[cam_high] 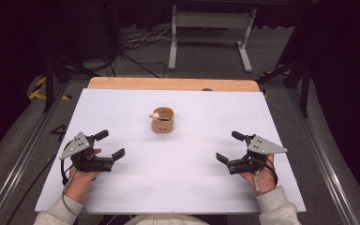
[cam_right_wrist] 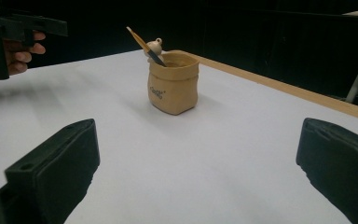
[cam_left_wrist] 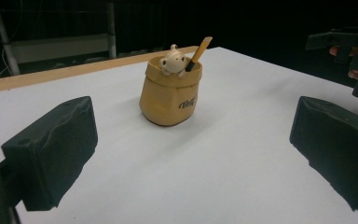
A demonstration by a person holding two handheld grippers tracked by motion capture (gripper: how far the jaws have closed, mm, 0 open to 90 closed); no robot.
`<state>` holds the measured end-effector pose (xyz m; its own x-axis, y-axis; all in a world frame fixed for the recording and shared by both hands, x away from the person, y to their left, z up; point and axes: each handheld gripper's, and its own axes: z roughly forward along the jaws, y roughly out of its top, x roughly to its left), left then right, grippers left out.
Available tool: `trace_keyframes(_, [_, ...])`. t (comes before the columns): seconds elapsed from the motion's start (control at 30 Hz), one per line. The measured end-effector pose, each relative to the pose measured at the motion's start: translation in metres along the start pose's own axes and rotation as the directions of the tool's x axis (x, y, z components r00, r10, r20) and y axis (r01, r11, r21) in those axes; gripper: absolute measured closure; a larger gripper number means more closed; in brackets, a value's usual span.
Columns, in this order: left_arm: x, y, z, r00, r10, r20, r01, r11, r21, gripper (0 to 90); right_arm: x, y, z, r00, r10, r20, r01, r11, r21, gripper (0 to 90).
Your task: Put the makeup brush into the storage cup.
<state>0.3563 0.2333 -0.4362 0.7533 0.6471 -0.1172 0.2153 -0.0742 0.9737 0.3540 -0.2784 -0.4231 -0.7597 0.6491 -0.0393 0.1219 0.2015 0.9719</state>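
One pencil point(cam_left_wrist: 198, 52) tilted in pot point(cam_left_wrist: 170, 95)

**Black jaws, grey plates, pale sleeves**

The left hand-held gripper point(cam_high: 104, 144) is built of black parts, with two blocky, matt black jaws and a grey three-cornered plate on top, dotted with small dark screws. A thin black cable loops back from it along the wrist. The right hand-held gripper point(cam_high: 231, 146) is made the same way, with its own grey plate and black cable. The person wears a light grey sweatshirt with ribbed cuffs on both sleeves.
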Motion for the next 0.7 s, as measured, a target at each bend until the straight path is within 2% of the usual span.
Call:
trace_keyframes(0.17, [-0.001,-0.008,0.001,0.9999,0.013,0.008,-0.013,0.9999,0.008,1.5,0.001,-0.008,0.001,0.9999,-0.011,-0.002,0.011,1.000,-0.010,0.0])
trace_keyframes(0.3, [-0.001,-0.014,0.002,0.9999,0.008,0.013,-0.008,0.9998,0.015,1.5,0.002,-0.012,0.002,0.9999,-0.016,-0.005,0.016,1.000,-0.006,0.0])
trace_keyframes(0.43, [-0.001,-0.019,0.004,0.9999,0.002,0.016,-0.003,0.9994,0.034,1.3,0.000,-0.018,0.006,1.0000,0.001,-0.008,-0.001,1.000,0.005,0.0])
trace_keyframes(0.53, [-0.001,-0.018,0.003,0.9999,0.011,0.008,-0.011,0.9996,0.025,1.3,-0.001,-0.019,0.005,0.9999,0.011,-0.003,-0.011,1.000,0.000,0.0])
trace_keyframes(0.7, [0.001,-0.019,0.003,0.9999,-0.010,0.004,0.010,0.9998,0.018,1.3,-0.001,-0.018,0.005,0.9999,0.014,-0.002,-0.014,1.000,-0.008,0.0])
